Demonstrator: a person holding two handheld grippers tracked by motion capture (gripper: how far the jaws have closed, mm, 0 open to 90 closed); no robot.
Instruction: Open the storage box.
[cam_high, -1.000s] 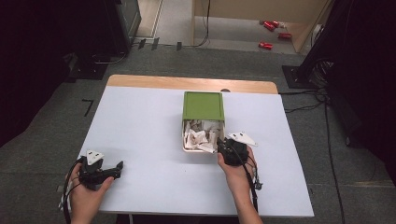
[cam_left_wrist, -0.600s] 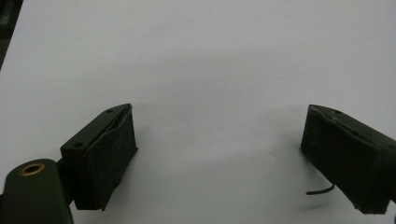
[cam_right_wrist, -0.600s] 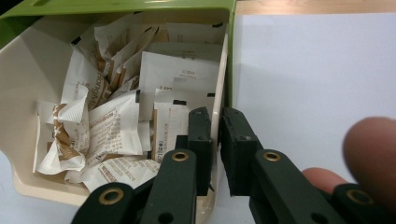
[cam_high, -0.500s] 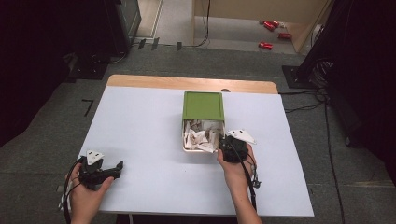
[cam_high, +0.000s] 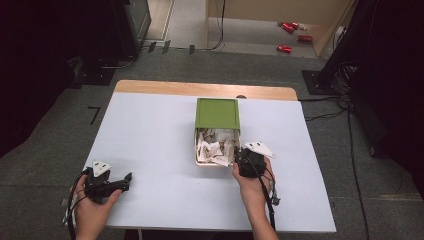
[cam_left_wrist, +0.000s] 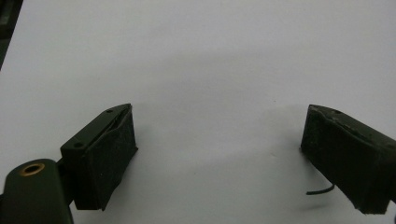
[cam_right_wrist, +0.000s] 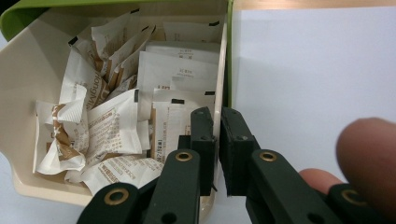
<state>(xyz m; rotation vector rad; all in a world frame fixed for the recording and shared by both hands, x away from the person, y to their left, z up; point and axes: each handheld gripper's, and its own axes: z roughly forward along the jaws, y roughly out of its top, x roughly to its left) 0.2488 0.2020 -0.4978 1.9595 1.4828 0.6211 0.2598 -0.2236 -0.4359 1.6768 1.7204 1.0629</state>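
my right gripper (cam_high: 239, 156) sits at the near right corner of the cream rectangular plastic box (cam_high: 198, 159), which stands mid-surface on the white rectangular surface (cam_high: 150, 130) with its green lid (cam_high: 217, 113) covering the far half. in the right gripper view my right jaws are nearly shut on the box's right side wall (cam_right_wrist: 218, 116): one jaw inside the box, one outside, the thin wall pinched between them. the open half holds a loose pile of white paper sachets with brown print (cam_right_wrist: 112, 126), some crumpled, some flat, stacked against the wall just beside the inner jaw. my right hand (cam_high: 252, 185) wraps the gripper body, fingertips (cam_right_wrist: 369, 154) visible at the right of that view. my left gripper (cam_high: 125, 178) rests low at the near left of the surface, well apart from the box, held in my left hand (cam_high: 90, 207). in the left gripper view its jaws are spread wide with nothing between them, just bare white surface. a thin dark cable end (cam_left_wrist: 321, 190) shows by the right-hand jaw.
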